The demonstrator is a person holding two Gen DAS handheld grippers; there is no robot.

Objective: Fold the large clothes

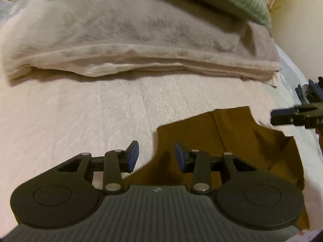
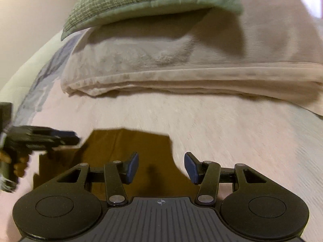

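Jaws of left gripper [image 1: 156,156] and right gripper [image 2: 161,167] stand apart, empty, above the brown garment [image 1: 222,141]; each should pinch a near corner squarely.

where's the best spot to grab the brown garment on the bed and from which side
Judging from both wrist views, take the brown garment at its far corners, where the edge lies flat and bare on the pink bedspread. Come down from above with the open left gripper and open right gripper, one pinching each corner.
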